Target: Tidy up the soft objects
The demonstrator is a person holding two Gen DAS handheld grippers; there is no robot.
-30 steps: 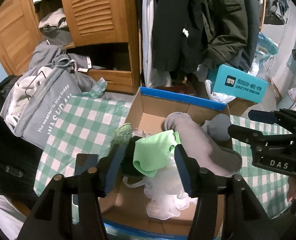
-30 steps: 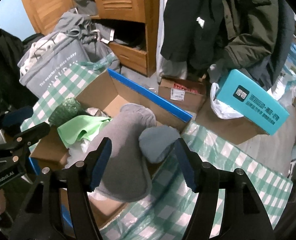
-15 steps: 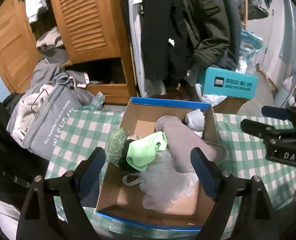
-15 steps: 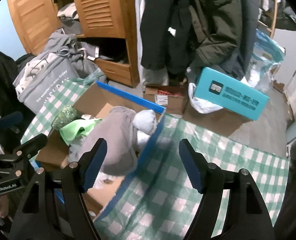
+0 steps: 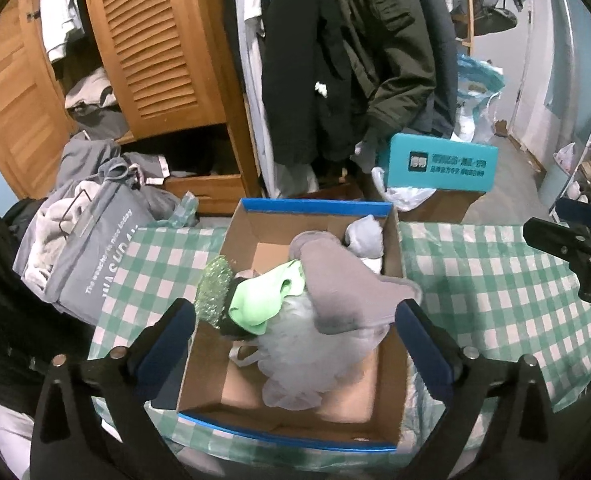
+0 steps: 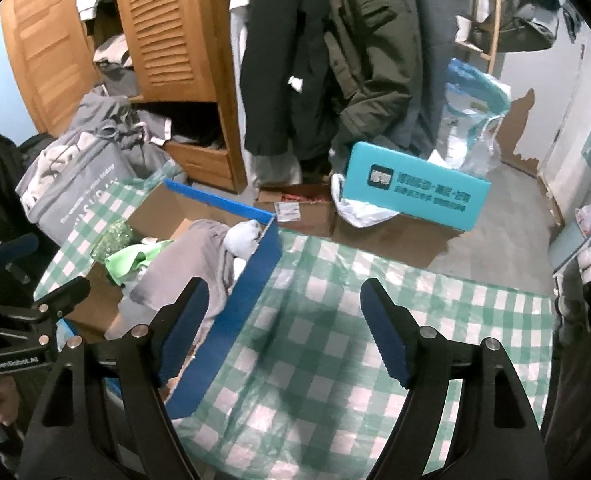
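A blue-rimmed cardboard box (image 5: 315, 205) sits on the green checked table (image 5: 475, 280). In it lie a grey oven mitt (image 5: 343, 284), a light green cloth (image 5: 263, 296), a green glittery scrubber (image 5: 214, 284), a white mesh bath pouf (image 5: 315, 356) and a small grey-white sock (image 5: 365, 232). My left gripper (image 5: 295, 344) is open and empty, held above the box's near end. My right gripper (image 6: 285, 328) is open and empty over the bare cloth, right of the box (image 6: 255, 264). The mitt (image 6: 191, 264) and green cloth (image 6: 129, 262) show there too.
A grey laundry bag (image 5: 91, 248) full of clothes stands left of the table. Behind are a wooden wardrobe (image 5: 163, 48), hanging coats (image 5: 355, 60) and a teal box (image 5: 439, 164) on cartons. The floor (image 6: 507, 208) lies beyond the table's far edge.
Both grippers have pulled back and up from the box and opened wider. The right gripper swung right, off the mitt and sock, over bare tablecloth.
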